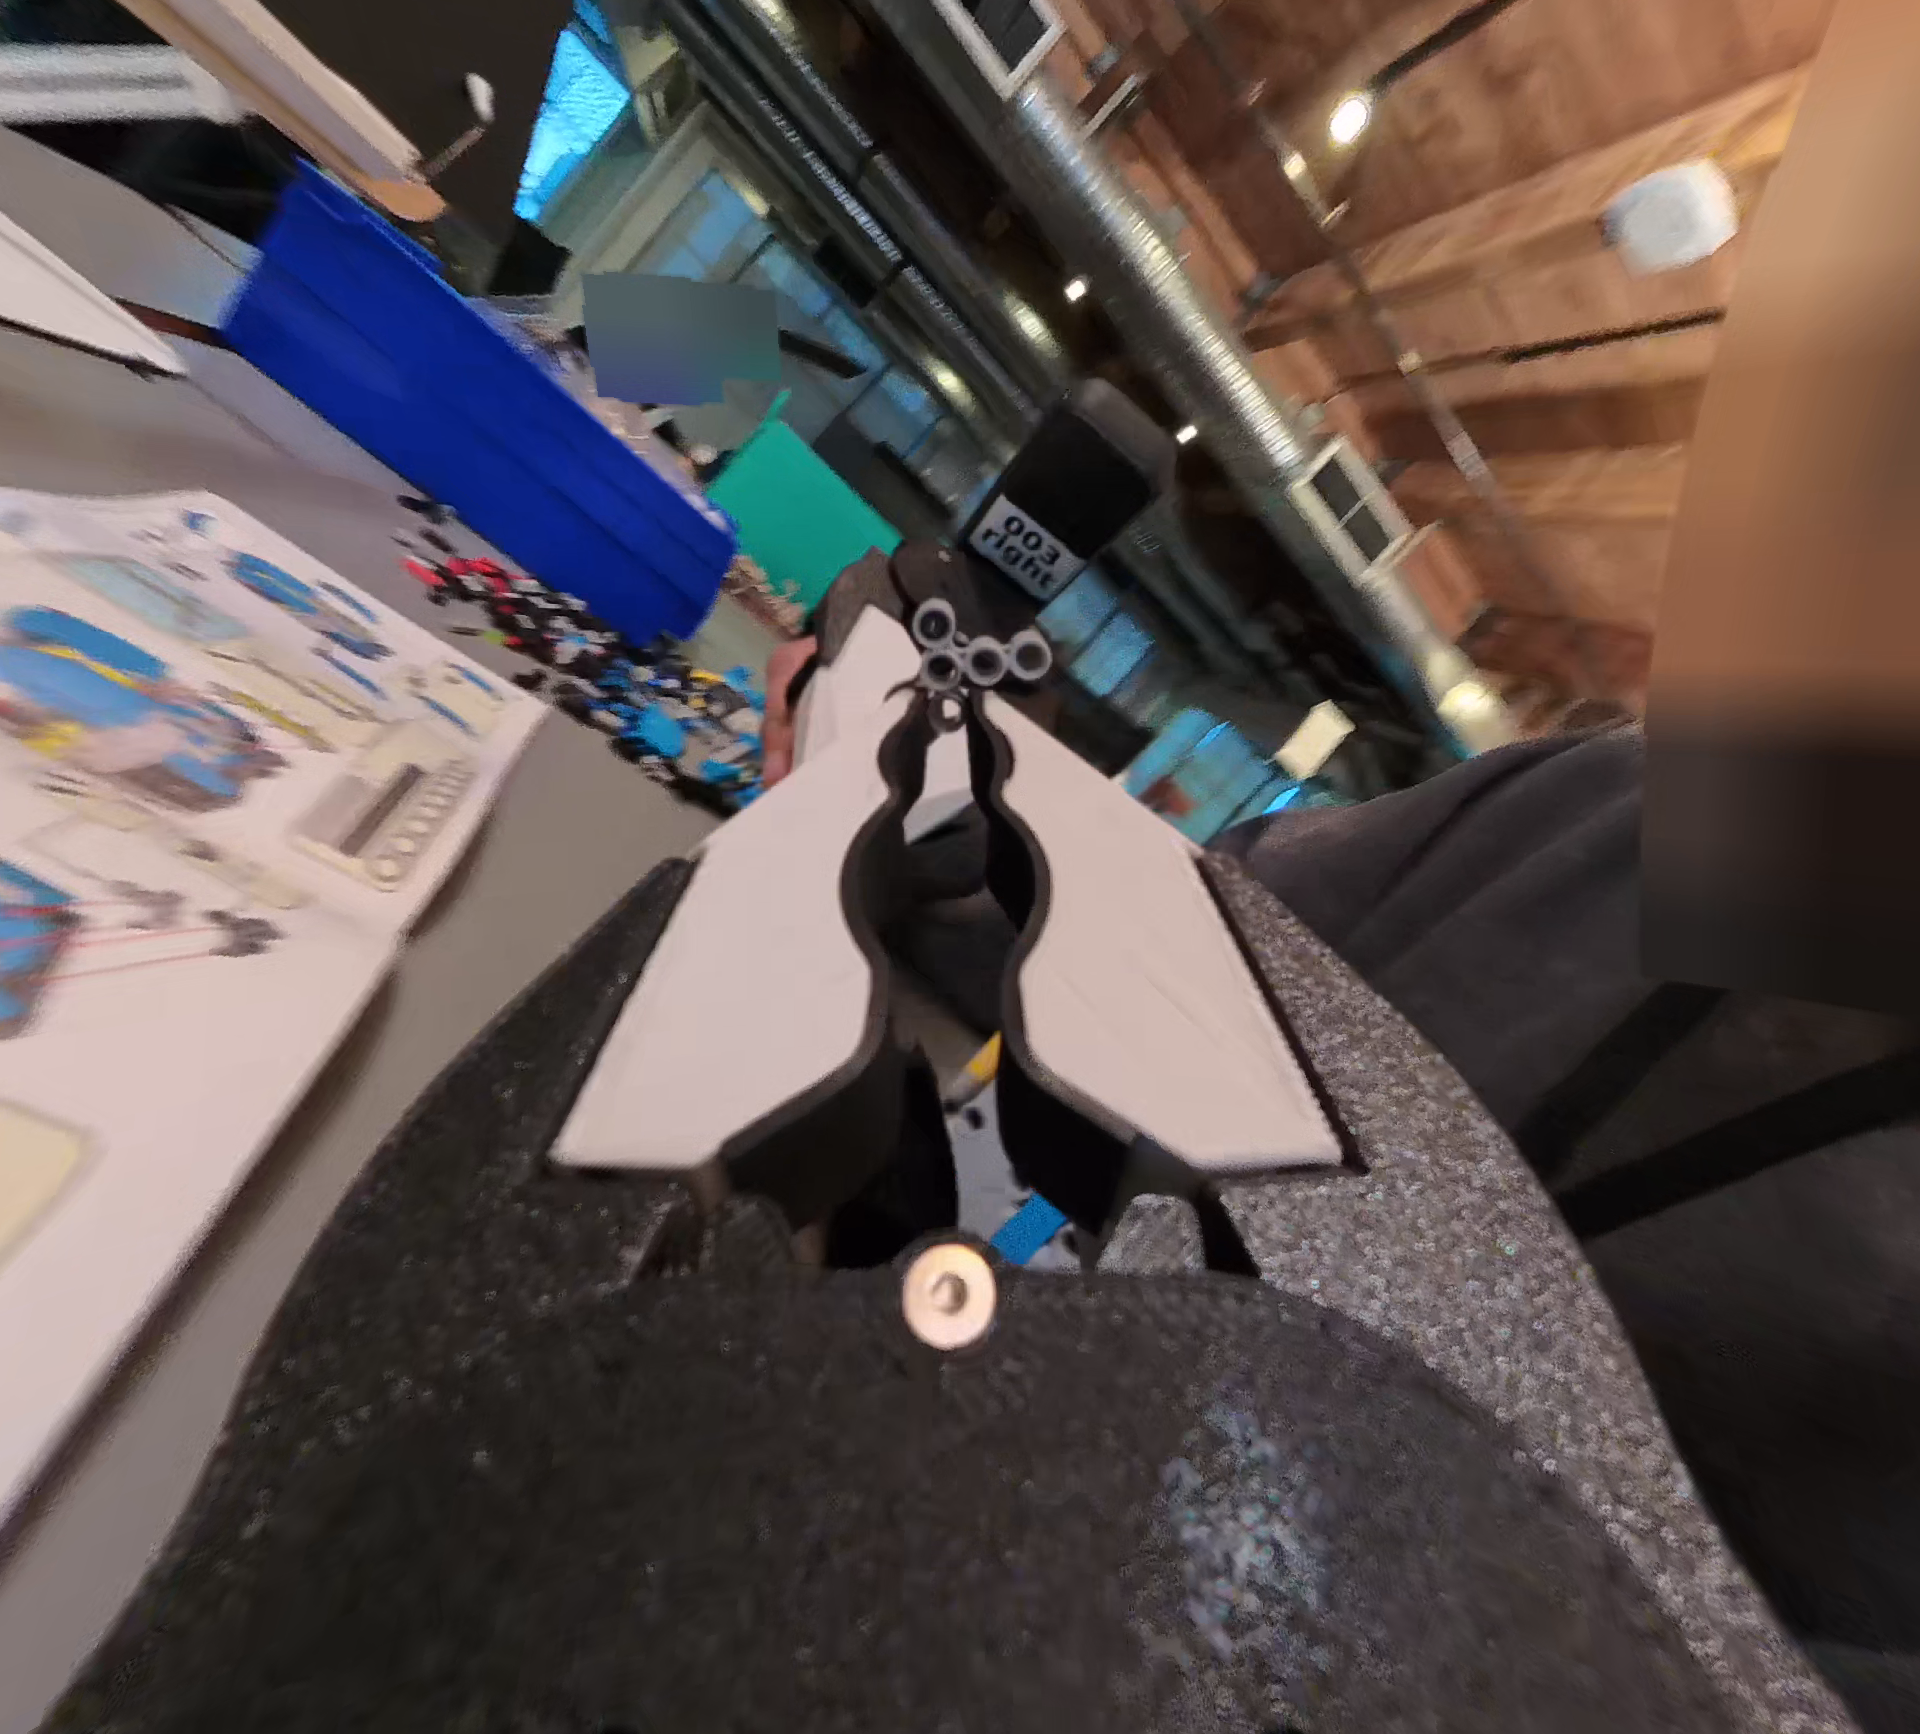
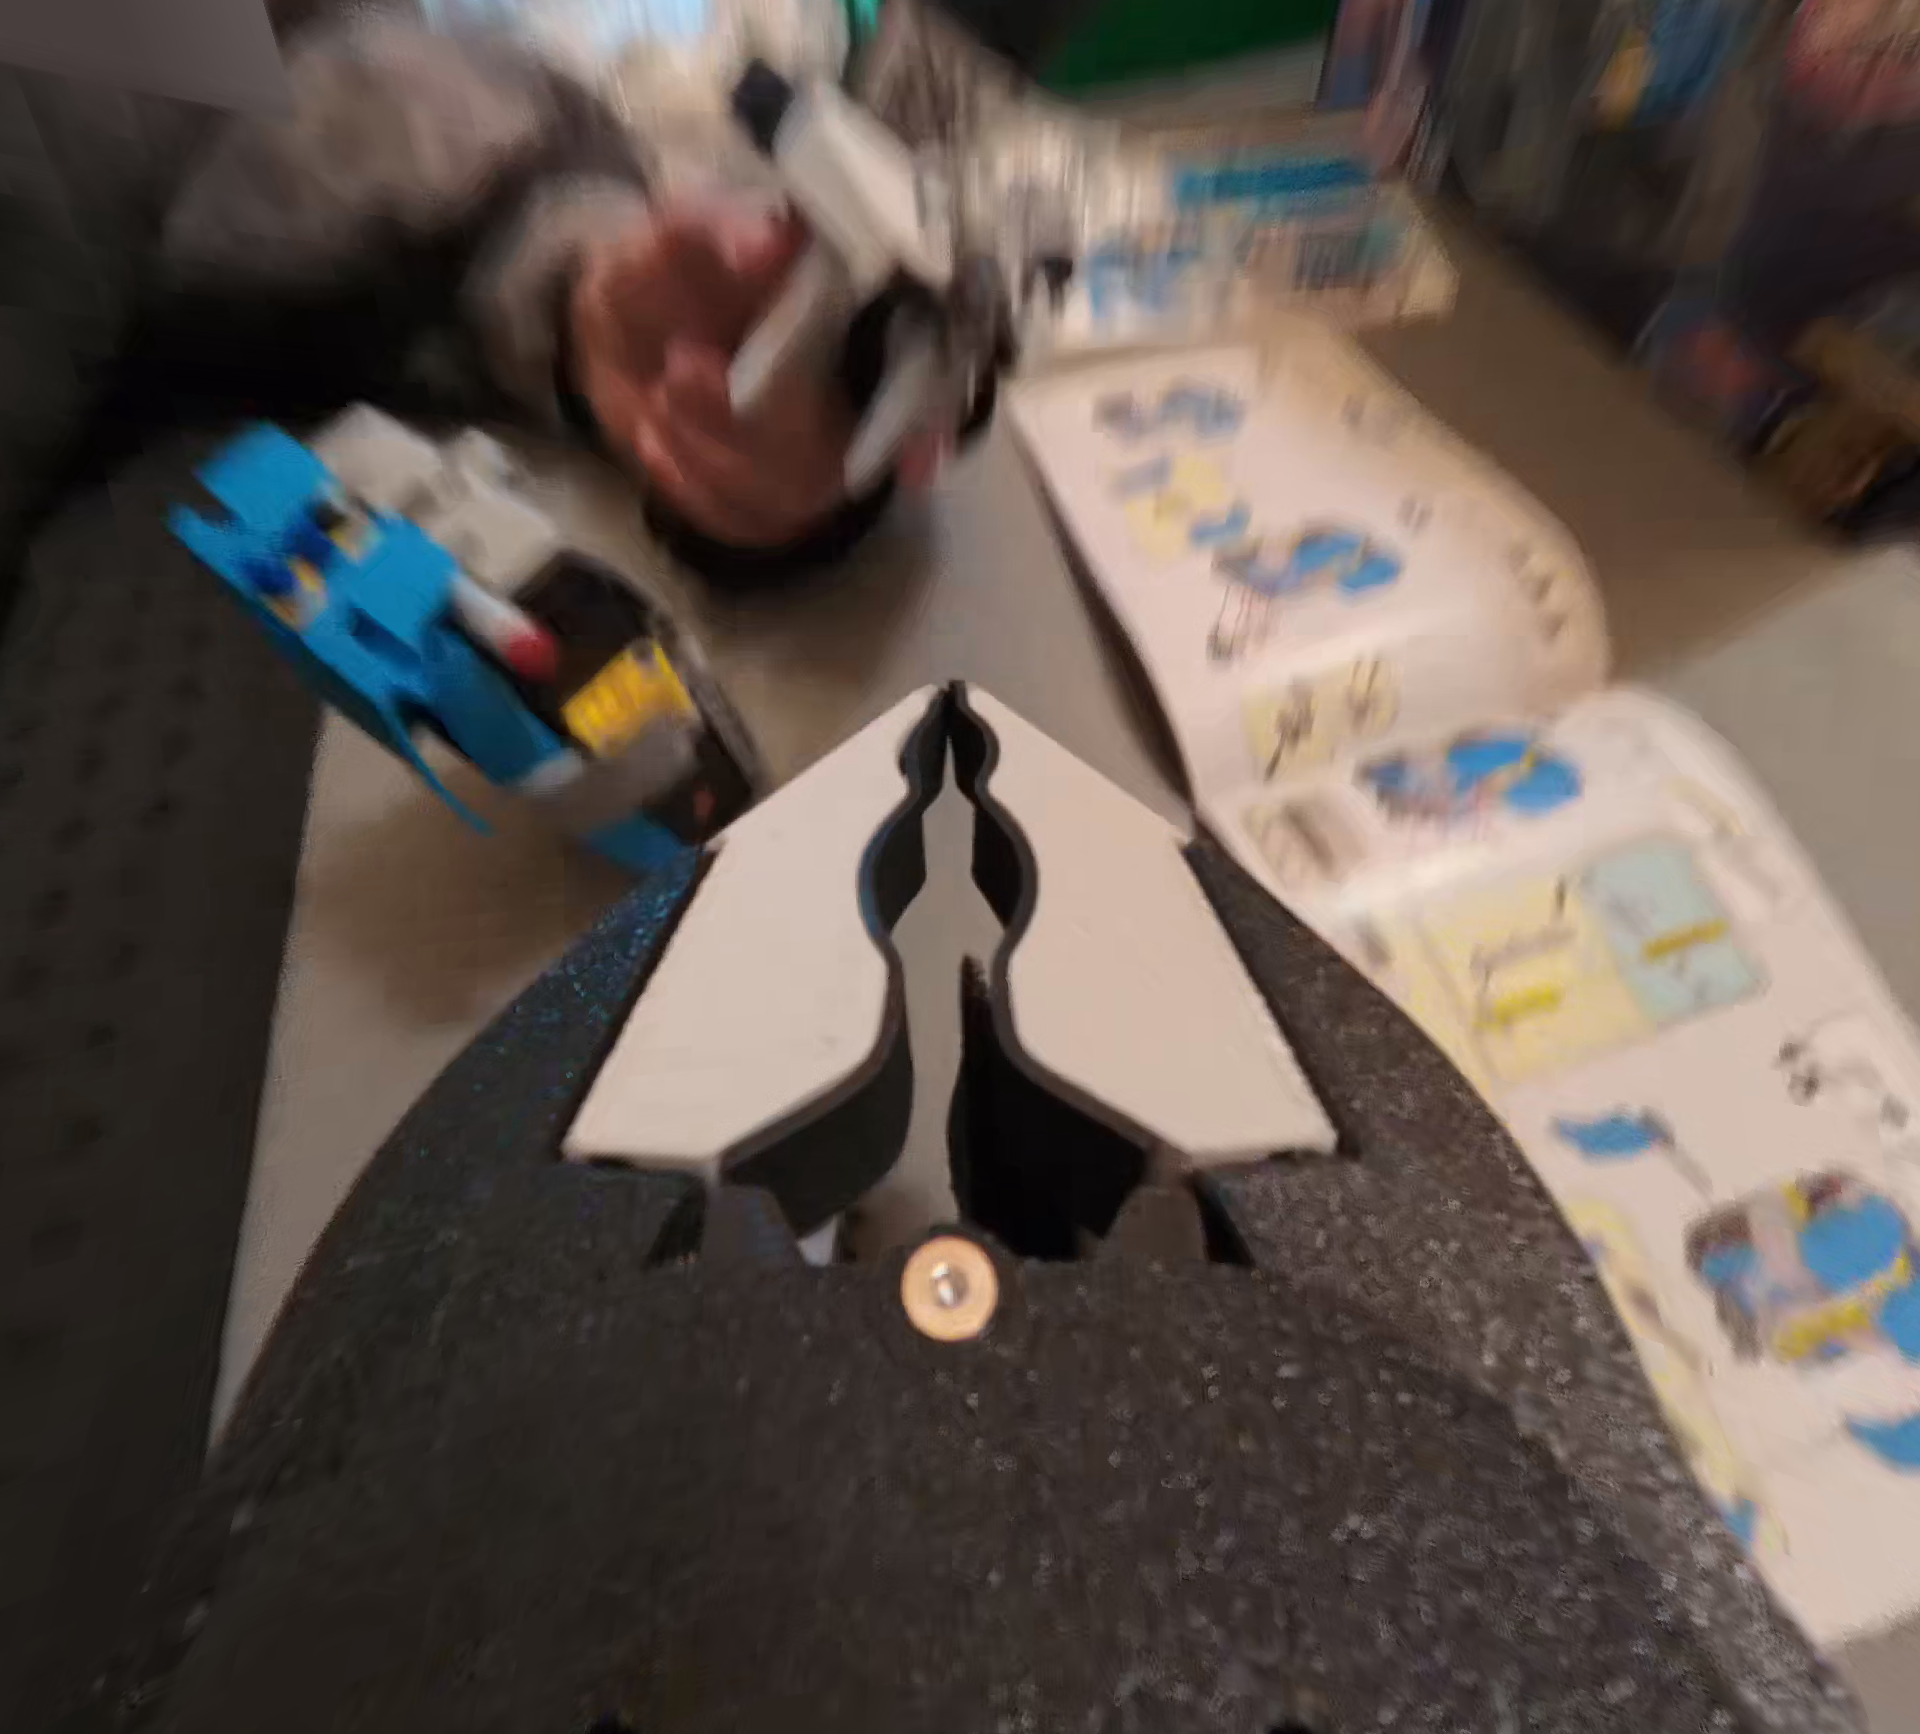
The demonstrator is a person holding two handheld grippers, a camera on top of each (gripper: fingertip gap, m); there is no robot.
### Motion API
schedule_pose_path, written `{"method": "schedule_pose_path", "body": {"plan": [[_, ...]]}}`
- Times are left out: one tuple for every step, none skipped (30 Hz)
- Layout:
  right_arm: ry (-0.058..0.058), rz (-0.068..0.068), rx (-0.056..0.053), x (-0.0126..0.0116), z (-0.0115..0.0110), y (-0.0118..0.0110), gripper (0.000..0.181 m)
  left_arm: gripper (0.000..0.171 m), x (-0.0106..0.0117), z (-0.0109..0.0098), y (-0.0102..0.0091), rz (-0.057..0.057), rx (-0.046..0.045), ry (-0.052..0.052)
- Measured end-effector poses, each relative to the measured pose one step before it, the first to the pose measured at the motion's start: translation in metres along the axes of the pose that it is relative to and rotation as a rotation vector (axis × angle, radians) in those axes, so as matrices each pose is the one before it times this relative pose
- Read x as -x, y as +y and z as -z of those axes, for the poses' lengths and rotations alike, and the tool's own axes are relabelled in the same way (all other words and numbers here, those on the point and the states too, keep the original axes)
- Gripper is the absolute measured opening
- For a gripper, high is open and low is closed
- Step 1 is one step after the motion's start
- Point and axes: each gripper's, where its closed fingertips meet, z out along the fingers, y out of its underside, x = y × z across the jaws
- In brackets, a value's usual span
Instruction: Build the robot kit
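My left gripper [image 1: 951, 710] is raised and tilted, shut on a small grey brick beam with round holes [image 1: 971, 658] that sticks out past its tips. Right behind that piece is the other gripper's black body with a white label [image 1: 1055, 495]. My right gripper [image 2: 951, 697] is shut with nothing seen between its jaws, above the grey table. A blue, white and black brick-built vehicle [image 2: 416, 635] lies just left of its tips. Farther off, blurred, a hand [image 2: 686, 396] holds the left gripper [image 2: 883, 230].
An open instruction booklet [image 2: 1351, 604] lies to the right; it also shows in the left wrist view [image 1: 208, 749]. A blue bin [image 1: 468, 406], a pile of small loose parts [image 1: 623, 676] and a green box [image 1: 790, 500] stand beyond. A printed box [image 2: 1662, 126] stands at the back right. Some 6 cm of space lies between my two pairs of fingers.
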Motion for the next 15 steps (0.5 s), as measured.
{"method": "schedule_pose_path", "body": {"plan": [[-0.0075,-0.0162,0.0906,-0.00212,-0.00179,0.01991,0.000,0.006,0.00436,0.00216,-0.00099,-0.0611,0.01843,-0.0447],[-0.0133,-0.0063,0.0705,-0.00045,-0.00219,0.01575,0.000,0.006,0.00449,0.00169,-0.00117,-0.0597,0.01115,-0.0449],[0.0129,0.0108,0.0389,-0.00287,-0.00197,0.00864,0.000,0.006,0.00174,0.00106,-0.00094,-0.0423,0.00681,-0.0237],[0.0233,0.0182,0.0077,-0.00305,-0.00150,0.00147,0.000,0.006,0.00074,0.00017,0.00047,-0.0271,0.00936,-0.0127],[-0.0014,0.0142,-0.0003,0.00125,-0.00175,-0.00121,0.000,0.007,0.00143,-0.00041,0.00126,-0.0177,0.00898,-0.0157],[-0.0100,0.0099,0.0020,0.00308,-0.00205,-0.00131,0.002,0.006,0.00097,-0.00081,0.00152,-0.0081,0.00603,-0.0098],[0.0037,0.0113,0.0073,0.00112,-0.00204,0.00016,0.007,0.006,-0.00023,-0.00082,0.00155,-0.0031,0.00635,-0.0013],[0.0086,0.0144,0.0207,0.00029,-0.00175,0.00309,0.011,0.007,-0.00010,-0.00042,0.00086,-0.0035,0.00381,-0.0015],[0.0081,0.0115,0.0191,-0.00005,-0.00139,0.00349,0.016,0.006,0.00034,0.00008,-0.00020,-0.0029,-0.00230,-0.0041],[0.0214,0.0040,0.0081,-0.00322,-0.00088,0.00204,0.018,0.006,0.00040,0.00011,-0.00019,0.0019,-0.00261,-0.0013],[0.0284,-0.0047,0.0027,-0.00557,-0.00073,0.00101,0.018,0.007,0.00067,0.00009,0.00000,0.0063,-0.00030,0.0002],[0.0201,-0.0096,0.0005,-0.00535,-0.00087,0.00059,0.019,0.007,0.00114,0.00027,-0.00059,0.0059,-0.00316,-0.0034],[0.0074,-0.0131,-0.0058,-0.00389,-0.00083,-0.00016,0.024,0.006,0.00086,0.00021,-0.00067,0.0036,-0.00473,-0.0030],[0.0137,-0.0194,-0.0063,-0.00543,-0.00065,0.00018,0.026,0.006,0.00014,0.00007,0.00003,0.0025,-0.00019,0.0007],[0.0158,-0.0244,-0.0015,-0.00632,-0.00070,0.00091,0.026,0.006,0.00030,-0.00009,0.00015,0.0002,0.00135,-0.0014]]}}
